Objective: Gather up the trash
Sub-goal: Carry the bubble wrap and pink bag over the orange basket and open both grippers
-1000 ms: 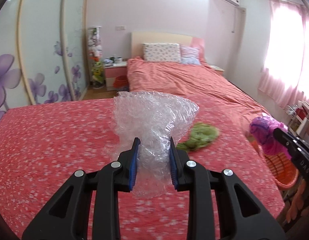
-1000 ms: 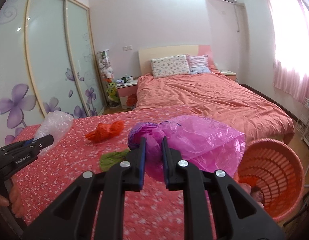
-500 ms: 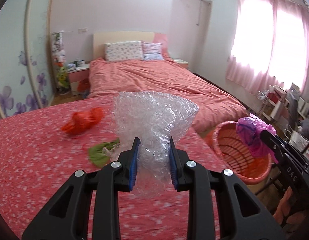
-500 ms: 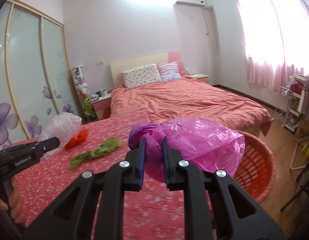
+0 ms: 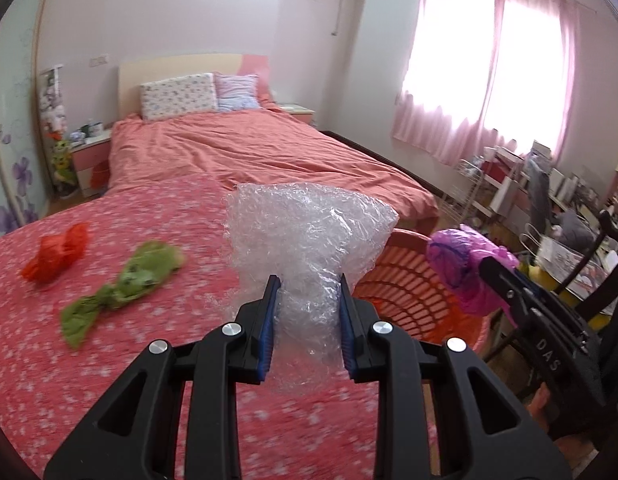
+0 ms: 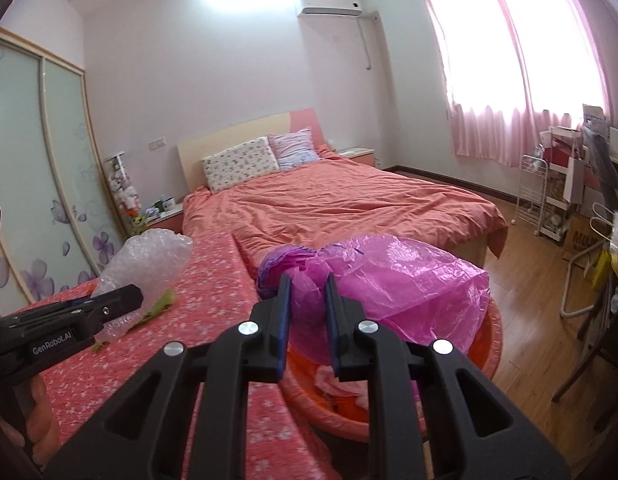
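Both tongs swung from flowered cloth (image 5: 109, 360) to basket (image 5: 409, 280), gripping bubble wrap (image 5: 305, 248) and pink bag (image 6: 405, 276)

In front of me is a surface under a red flowered cloth (image 5: 157, 364). 2 crumpled pieces lie on it, near each other but apart: a red one (image 5: 55, 256) and a green one (image 5: 121, 284). An orange basket (image 5: 401, 288) stands at its edge.

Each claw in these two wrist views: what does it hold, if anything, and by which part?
The left claw pinches the bubble wrap by its gathered lower neck. The right claw pinches the pink plastic bag at its bunched end.
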A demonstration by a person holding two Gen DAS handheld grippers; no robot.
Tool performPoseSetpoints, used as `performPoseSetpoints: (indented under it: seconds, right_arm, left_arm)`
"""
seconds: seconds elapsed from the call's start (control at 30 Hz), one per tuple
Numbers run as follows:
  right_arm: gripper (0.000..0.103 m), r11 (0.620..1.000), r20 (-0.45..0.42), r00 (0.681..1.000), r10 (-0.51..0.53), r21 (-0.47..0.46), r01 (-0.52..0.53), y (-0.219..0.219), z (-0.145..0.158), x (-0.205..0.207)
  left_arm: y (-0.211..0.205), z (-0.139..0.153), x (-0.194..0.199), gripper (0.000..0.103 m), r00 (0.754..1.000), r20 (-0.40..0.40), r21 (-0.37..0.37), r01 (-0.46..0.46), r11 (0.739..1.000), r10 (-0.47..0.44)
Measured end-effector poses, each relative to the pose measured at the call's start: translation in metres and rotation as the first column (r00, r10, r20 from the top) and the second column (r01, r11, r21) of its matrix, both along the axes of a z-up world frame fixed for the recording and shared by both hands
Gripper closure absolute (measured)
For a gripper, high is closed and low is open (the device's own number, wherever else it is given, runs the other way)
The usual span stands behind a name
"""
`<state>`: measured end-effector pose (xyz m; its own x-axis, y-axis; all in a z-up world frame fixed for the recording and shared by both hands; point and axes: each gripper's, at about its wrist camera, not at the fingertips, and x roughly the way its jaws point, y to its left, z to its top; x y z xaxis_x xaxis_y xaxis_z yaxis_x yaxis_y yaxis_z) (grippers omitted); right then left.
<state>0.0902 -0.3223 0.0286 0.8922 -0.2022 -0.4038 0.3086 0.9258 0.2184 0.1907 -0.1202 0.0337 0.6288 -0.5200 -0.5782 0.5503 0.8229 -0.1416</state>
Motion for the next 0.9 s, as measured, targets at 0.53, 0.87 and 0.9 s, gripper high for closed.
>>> performPoseSetpoints:
  seconds: [0.53, 0.87, 0.9]
  right_arm:
    - [0.086, 0.995, 0.0, 0.997, -0.082, 0.05, 0.082, -0.056, -0.03, 0.01]
    - [0.085, 0.991, 0.004, 0.994, -0.113, 0.075, 0.113, -0.078, -0.039, 0.017]
    - [0.085, 0.99, 0.005, 0.993, -0.115, 0.077, 0.114, -0.077, -0.039, 0.018]
  left_arm:
    - [-0.078, -0.026, 0.011, 0.075, 0.991, -0.064, -0.016, 0.118, 0.993, -0.119]
    - [-0.107, -0.042, 0.016, 0.075, 0.983, -0.102, -0.007, 0.154, 0.988, -0.154]
    - [-0.108, -0.043, 0.016, 0.075, 0.982, -0.105, -0.008, 0.158, 0.987, -0.158]
